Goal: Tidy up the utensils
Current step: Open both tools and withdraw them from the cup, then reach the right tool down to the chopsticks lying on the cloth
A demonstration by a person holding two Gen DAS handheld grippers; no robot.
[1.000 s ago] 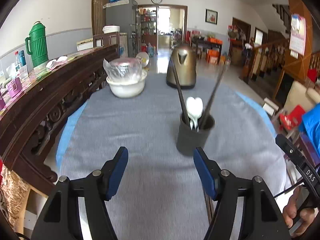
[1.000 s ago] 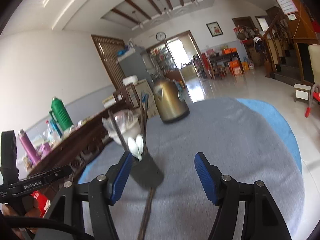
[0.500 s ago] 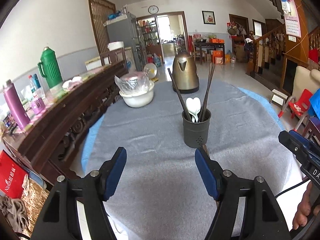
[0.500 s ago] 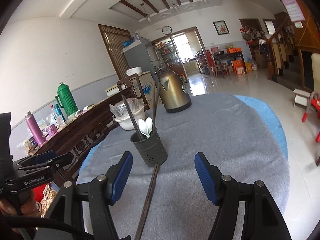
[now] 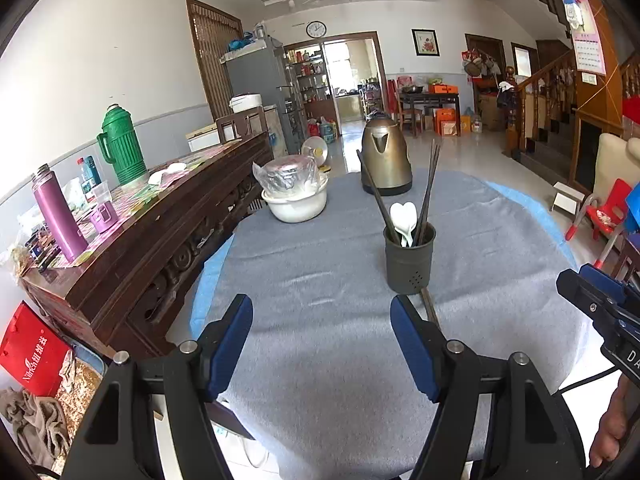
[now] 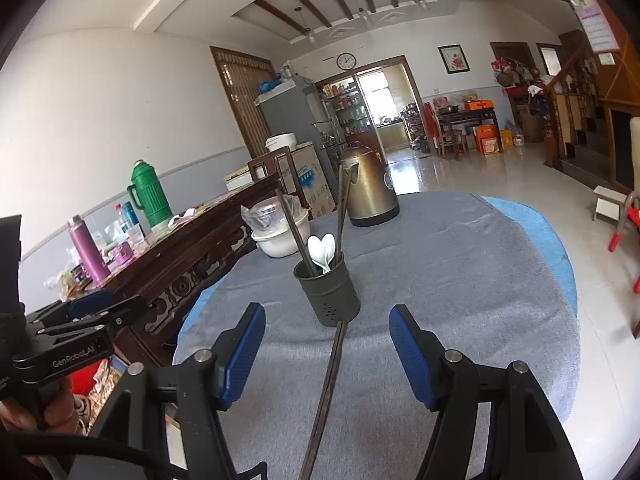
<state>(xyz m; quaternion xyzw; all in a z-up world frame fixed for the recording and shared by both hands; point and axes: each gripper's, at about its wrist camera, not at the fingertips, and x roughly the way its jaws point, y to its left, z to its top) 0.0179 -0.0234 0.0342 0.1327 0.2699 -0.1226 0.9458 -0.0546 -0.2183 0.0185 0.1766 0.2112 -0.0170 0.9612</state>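
A dark grey utensil holder (image 5: 409,260) (image 6: 327,292) stands on the grey-covered table (image 5: 312,280) (image 6: 440,280). It holds dark chopsticks (image 5: 430,192) (image 6: 342,212) and two white spoons (image 5: 404,218) (image 6: 322,250). One dark chopstick (image 6: 326,392) lies flat on the cloth in front of the holder, its end showing in the left wrist view (image 5: 430,308). My left gripper (image 5: 322,344) is open and empty, well short of the holder. My right gripper (image 6: 328,352) is open and empty, its jaws on either side of the lying chopstick, apart from it.
A brass kettle (image 5: 385,156) (image 6: 370,192) and a white bowl with a plastic-wrapped lid (image 5: 295,200) (image 6: 278,232) stand at the table's far side. A carved wooden sideboard (image 5: 152,232) with flasks runs along the left. The table's edge is near on both sides.
Both grippers have drawn back and up from the holder, which now looks smaller and farther. The lying chopstick shows fully between the right jaws. Both stay open.
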